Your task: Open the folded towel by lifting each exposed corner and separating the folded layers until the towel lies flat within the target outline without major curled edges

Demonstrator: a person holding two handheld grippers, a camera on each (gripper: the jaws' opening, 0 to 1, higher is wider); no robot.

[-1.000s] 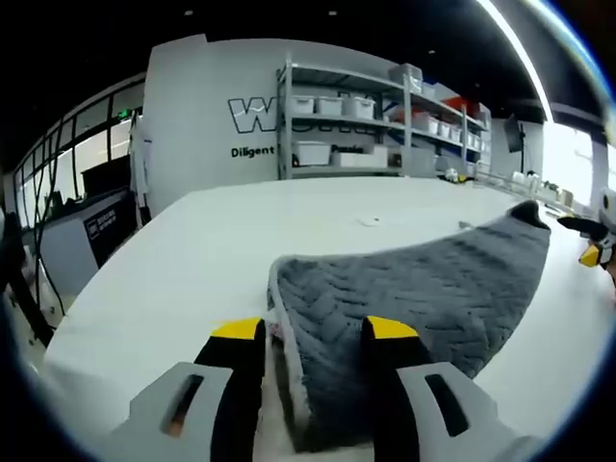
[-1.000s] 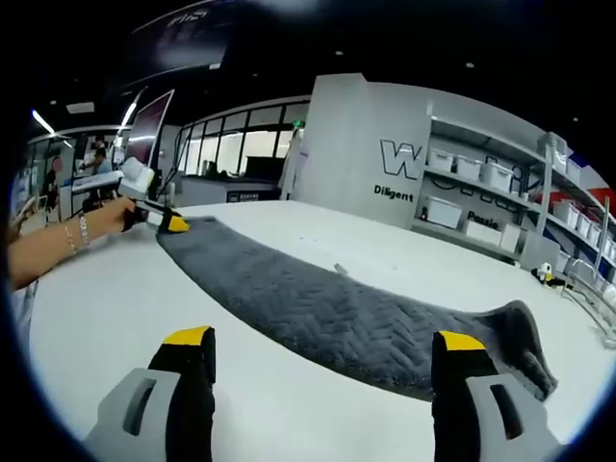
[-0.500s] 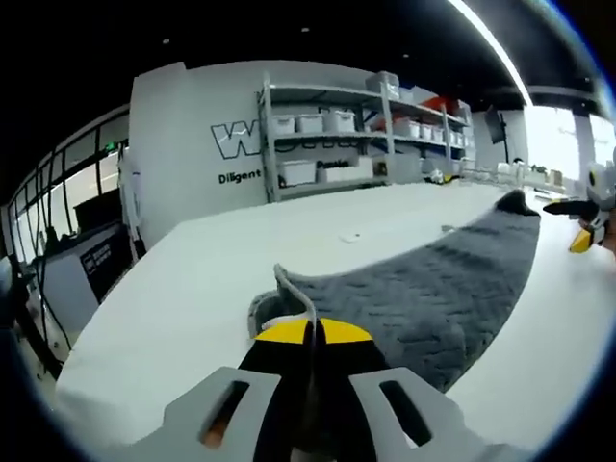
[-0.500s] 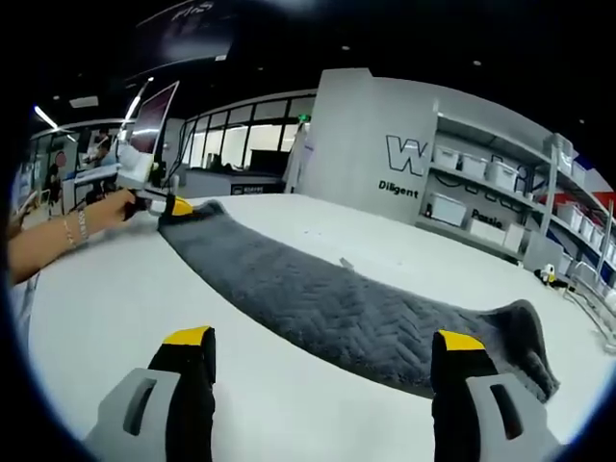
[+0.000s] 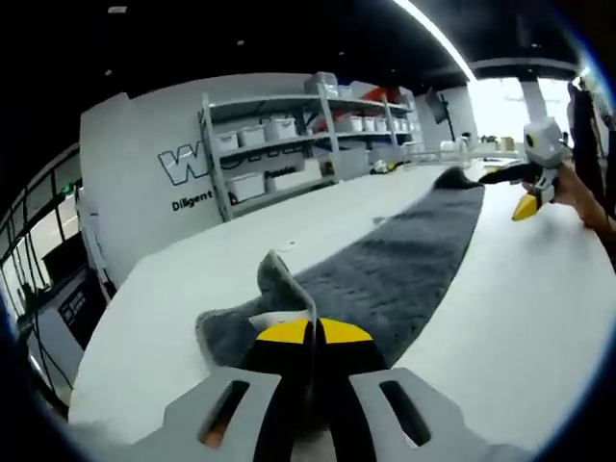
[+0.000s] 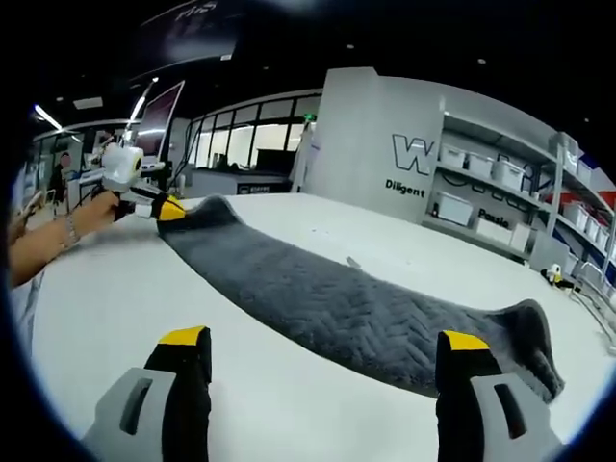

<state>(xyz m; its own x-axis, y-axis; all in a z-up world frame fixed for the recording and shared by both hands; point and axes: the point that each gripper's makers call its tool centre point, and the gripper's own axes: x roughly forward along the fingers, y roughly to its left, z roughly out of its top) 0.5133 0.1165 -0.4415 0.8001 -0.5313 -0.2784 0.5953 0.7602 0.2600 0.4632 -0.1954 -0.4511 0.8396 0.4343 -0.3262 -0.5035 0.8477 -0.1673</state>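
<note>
While you hold both tools over the white table (image 6: pixel 115 289), the scene reads as follows.

Left gripper (image 5: pixel 310 332): your yellow-tipped jaws are pressed together, pinching a corner of the grey towel (image 5: pixel 404 265); the pinched fabric bunches and stands up just beyond the tips. In the right gripper view you see this tool at the far left, held in your hand (image 6: pixel 82 217), with its tip at the towel's end.

Right gripper (image 6: pixel 322 339): your jaws are spread wide, with nothing between them, and bare tabletop shows in the gap. In the left gripper view you see this tool at the far right, apart from the towel's far corner.

Towel: it lies on the table as a long, narrow band with a herringbone texture, stretching from your left gripper across to a raised, curled corner (image 6: pixel 534 332) near your right gripper's right jaw.

Layers: whether they are fully separated, you cannot tell.

Background: a grey wall with white lettering (image 6: pixel 409 159), and metal shelving (image 5: pixel 279 144) loaded with white bins.
</note>
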